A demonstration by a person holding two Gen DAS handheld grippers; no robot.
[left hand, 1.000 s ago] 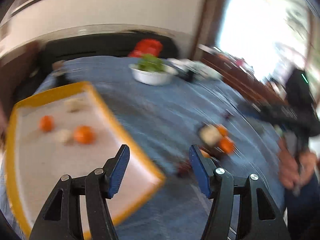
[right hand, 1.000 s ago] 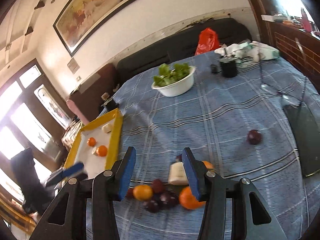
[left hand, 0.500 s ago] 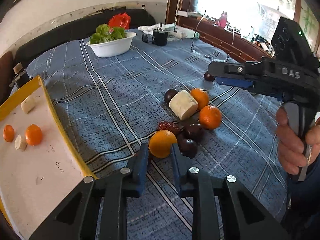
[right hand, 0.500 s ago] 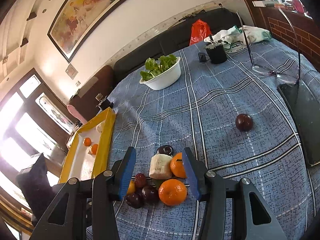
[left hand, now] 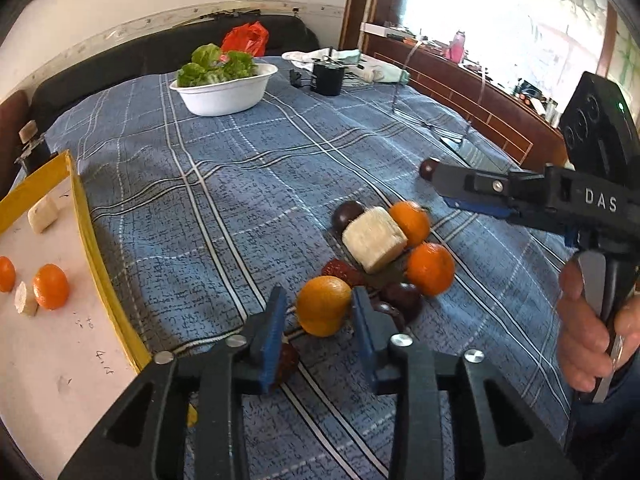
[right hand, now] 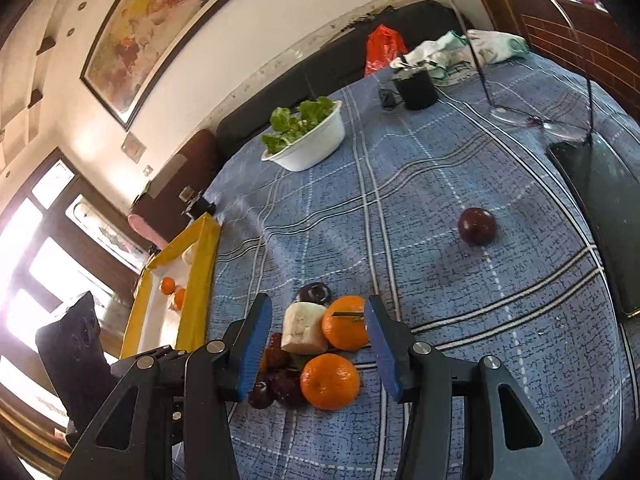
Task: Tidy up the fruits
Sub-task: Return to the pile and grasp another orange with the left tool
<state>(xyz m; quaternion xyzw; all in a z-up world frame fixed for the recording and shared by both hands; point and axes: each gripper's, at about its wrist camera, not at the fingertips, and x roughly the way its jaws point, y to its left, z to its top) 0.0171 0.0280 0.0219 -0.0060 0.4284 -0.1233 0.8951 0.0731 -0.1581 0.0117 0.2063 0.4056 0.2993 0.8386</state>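
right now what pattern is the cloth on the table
Blue plaid tablecloth with white and dark crossing stripes, clearest in the right wrist view.

A white bowl [left hand: 224, 92] of green lettuce [left hand: 216, 66] stands far back on the blue plaid cloth [left hand: 240, 184]. Beyond it a red bag [left hand: 245, 38] lies on a dark sofa [left hand: 120, 64]. A black cup [right hand: 418, 88] sits near crumpled cloths [right hand: 440, 58]; a framed painting [right hand: 160, 24] hangs above.
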